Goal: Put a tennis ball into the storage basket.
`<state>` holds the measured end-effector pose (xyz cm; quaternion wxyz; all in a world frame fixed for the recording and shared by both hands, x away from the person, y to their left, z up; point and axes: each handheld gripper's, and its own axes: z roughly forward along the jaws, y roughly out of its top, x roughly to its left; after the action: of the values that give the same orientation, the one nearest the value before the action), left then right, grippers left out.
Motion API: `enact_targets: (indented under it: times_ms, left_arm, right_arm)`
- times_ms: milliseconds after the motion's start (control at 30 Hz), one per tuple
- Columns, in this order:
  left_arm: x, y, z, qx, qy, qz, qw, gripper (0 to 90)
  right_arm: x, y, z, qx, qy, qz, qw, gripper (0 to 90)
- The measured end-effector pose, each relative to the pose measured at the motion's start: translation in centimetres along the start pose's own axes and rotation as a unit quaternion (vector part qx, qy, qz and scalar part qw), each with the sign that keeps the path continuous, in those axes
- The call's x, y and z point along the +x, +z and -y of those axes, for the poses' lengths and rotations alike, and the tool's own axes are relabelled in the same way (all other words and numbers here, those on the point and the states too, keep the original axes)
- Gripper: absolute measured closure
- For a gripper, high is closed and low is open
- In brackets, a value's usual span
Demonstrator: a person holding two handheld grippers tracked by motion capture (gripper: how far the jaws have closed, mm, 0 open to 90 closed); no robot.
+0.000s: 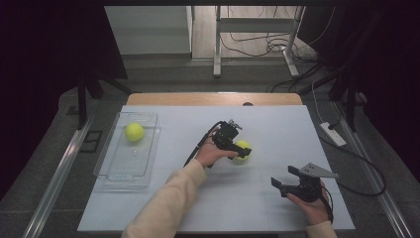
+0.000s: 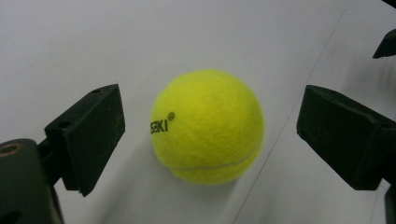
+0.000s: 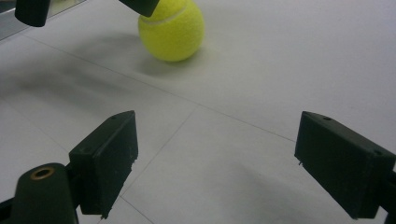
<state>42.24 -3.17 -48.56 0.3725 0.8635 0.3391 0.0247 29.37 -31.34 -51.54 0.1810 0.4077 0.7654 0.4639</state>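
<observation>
A yellow tennis ball (image 1: 242, 148) (image 2: 208, 126) (image 3: 172, 29) rests on the white table mid-centre. My left gripper (image 1: 241, 150) (image 2: 210, 140) stands open around it, one jaw on each side with gaps, touching neither. A second tennis ball (image 1: 134, 132) lies in the clear plastic tray (image 1: 115, 171) at the left. My right gripper (image 1: 285, 181) (image 3: 219, 163) is open over bare table at the front right, nothing between its jaws, pointing toward the first ball.
The white table sheet (image 1: 267, 203) spreads wide around both hands. A wooden table edge (image 1: 213, 98) runs along the back. A white power strip (image 1: 333, 134) and cables lie off the table's right side.
</observation>
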Motion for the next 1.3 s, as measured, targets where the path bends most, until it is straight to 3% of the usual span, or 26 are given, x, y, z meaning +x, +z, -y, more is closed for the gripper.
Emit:
enact_targets:
  times_ms: [700,800,933,1300]
  left_arm:
    - [0.0,2.7,0.4,0.021,-0.007,-0.006,0.9997,9.0]
    - [-0.1,3.0,0.5,0.025,-0.002,-0.010,0.9996,10.7]
    - [-0.5,3.1,0.5,0.022,0.004,-0.025,0.9994,25.5]
    - [-0.5,2.4,0.4,0.023,0.016,-0.026,0.9993,26.9]
  right_arm:
    - [-0.1,0.0,0.0,0.002,-0.002,0.000,1.0000,13.3]
    - [0.0,0.0,0.0,0.001,-0.002,0.000,1.0000,13.3]
    - [-0.1,0.0,0.0,0.001,-0.002,0.000,1.0000,13.3]
    - [-0.1,-0.1,0.1,0.000,-0.001,0.001,1.0000,13.3]
